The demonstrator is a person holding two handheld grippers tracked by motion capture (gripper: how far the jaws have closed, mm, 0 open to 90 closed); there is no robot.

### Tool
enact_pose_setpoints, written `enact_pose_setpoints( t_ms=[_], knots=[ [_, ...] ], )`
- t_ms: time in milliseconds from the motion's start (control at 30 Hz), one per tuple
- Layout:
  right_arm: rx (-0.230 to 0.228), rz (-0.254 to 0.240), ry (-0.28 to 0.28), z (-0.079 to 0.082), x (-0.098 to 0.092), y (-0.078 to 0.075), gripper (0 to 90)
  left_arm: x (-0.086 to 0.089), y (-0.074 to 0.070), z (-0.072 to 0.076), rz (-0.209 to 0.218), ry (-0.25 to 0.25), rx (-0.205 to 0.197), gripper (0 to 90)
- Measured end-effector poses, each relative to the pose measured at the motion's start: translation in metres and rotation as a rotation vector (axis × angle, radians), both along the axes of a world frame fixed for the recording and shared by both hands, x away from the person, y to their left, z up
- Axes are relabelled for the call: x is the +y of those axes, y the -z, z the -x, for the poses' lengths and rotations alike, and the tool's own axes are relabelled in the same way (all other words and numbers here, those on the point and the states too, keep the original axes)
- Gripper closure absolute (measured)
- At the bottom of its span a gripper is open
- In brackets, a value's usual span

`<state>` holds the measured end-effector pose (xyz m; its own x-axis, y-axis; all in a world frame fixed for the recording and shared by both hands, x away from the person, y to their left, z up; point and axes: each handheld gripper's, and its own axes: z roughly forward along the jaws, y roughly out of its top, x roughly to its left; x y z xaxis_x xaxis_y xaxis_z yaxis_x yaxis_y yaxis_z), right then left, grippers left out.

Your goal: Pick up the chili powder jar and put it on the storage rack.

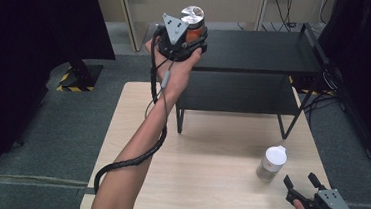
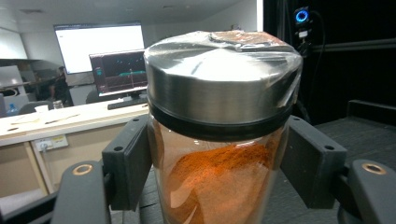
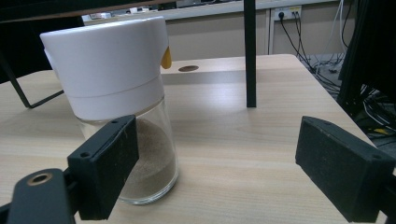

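- The spice jar [image 2: 219, 140], glass with orange powder and a steel lid under plastic wrap, is held up in the air at the far left, over the left end of the black shelf [image 1: 258, 50].
- The left gripper [image 1: 181, 39] has its fingers [image 2: 128, 163] clamped on the glass just below the lid, one on each side; the jar stands upright.
- I judge the step to be carrying the jar to the shelf; the top board is bare.
- The next move calls for lowering it level onto the top board, clear of the raised right end, and opening only once the base sits.
- The left forearm reaches far and up from the near edge, wrist bent, cable trailing down it.
- The shaker [image 1: 271, 164], white-capped with pale powder, stands on the worktop [image 1: 207, 186] near the right.
- The right gripper [image 1: 305, 186] rests near the right corner, fingers [image 3: 109, 163] wide and holding nothing, the shaker just beyond one.
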<state>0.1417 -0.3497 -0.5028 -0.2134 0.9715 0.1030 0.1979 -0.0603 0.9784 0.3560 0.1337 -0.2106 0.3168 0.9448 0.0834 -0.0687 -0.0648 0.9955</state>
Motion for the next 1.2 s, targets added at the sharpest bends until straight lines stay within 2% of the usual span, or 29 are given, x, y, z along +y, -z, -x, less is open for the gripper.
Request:
enact_pose_setpoints(
  t_ms=[500, 633, 833, 1200],
  knots=[
    [0.003, 0.002, -0.004, 0.000, 0.000, -0.001, 13.5, -0.002, -0.002, -0.019, -0.028, -0.038, 0.047, 30.5],
    [0.004, 0.004, -0.004, 0.000, 0.000, -0.001, 13.5, -0.003, -0.005, -0.023, -0.038, -0.033, 0.060, 30.5],
    [0.007, 0.003, -0.006, -0.001, -0.001, -0.001, 13.3, -0.003, -0.006, -0.028, -0.025, -0.040, 0.085, 30.5],
    [0.017, 0.004, -0.009, -0.002, -0.001, -0.003, 13.0, -0.004, -0.006, -0.036, -0.038, -0.042, 0.132, 30.5]
  ],
)
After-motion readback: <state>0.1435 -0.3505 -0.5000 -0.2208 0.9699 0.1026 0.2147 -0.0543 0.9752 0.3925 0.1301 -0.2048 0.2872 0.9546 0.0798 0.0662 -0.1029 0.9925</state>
